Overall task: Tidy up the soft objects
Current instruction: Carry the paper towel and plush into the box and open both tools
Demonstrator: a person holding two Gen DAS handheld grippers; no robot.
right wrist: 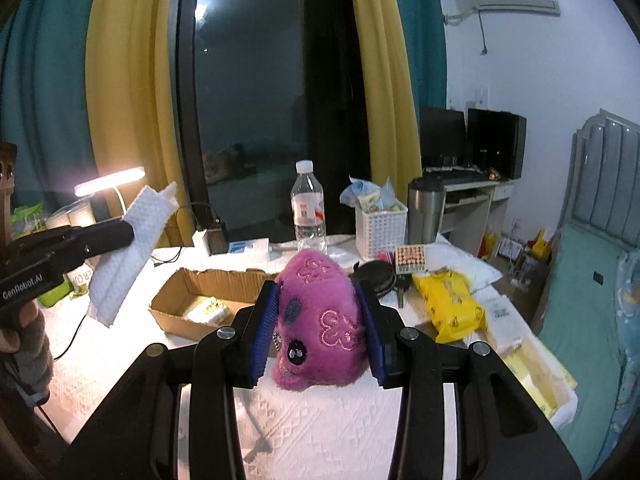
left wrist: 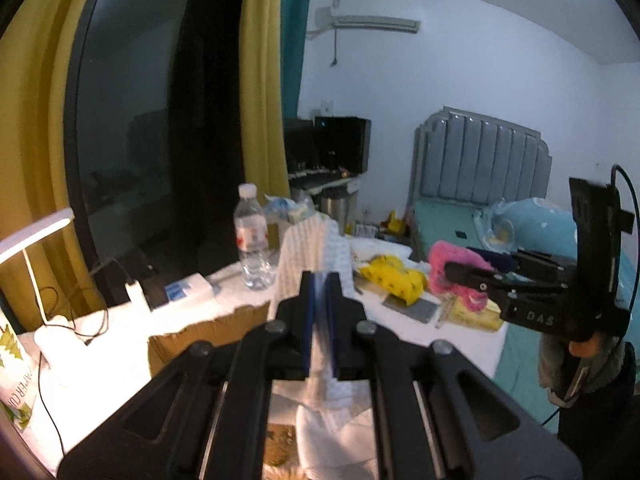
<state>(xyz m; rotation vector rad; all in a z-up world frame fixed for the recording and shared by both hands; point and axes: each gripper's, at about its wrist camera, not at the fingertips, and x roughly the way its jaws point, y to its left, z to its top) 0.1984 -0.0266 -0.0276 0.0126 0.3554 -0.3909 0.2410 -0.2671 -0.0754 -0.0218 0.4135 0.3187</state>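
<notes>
Your left gripper [left wrist: 319, 320] has its blue pads pressed together on a white quilted cloth [left wrist: 308, 248], which stands up past the fingertips and hangs down below them; from the right wrist camera the same cloth [right wrist: 128, 252] is held in the air, above the table and to the left of the cardboard box [right wrist: 208, 292]. That box sits open on the white table cover [right wrist: 328, 424] with a pale packet lying inside it. Behind the box a clear water bottle [right wrist: 308, 208] stands upright, and to its right are a white mesh basket [right wrist: 380, 228] stuffed with small packets and a steel tumbler [right wrist: 426, 210]. Your right gripper [right wrist: 320, 328] is clamped on a pink plush toy [right wrist: 320, 320], one blue pad against each side of it, with the toy's dark bead eye facing the camera; whether the toy rests on the cover or is lifted just off it cannot be told. To the right of the toy a yellow wipes pack [right wrist: 452, 304] lies flat on the table, and beyond the table edge is the bed with a green sheet [right wrist: 580, 320].
</notes>
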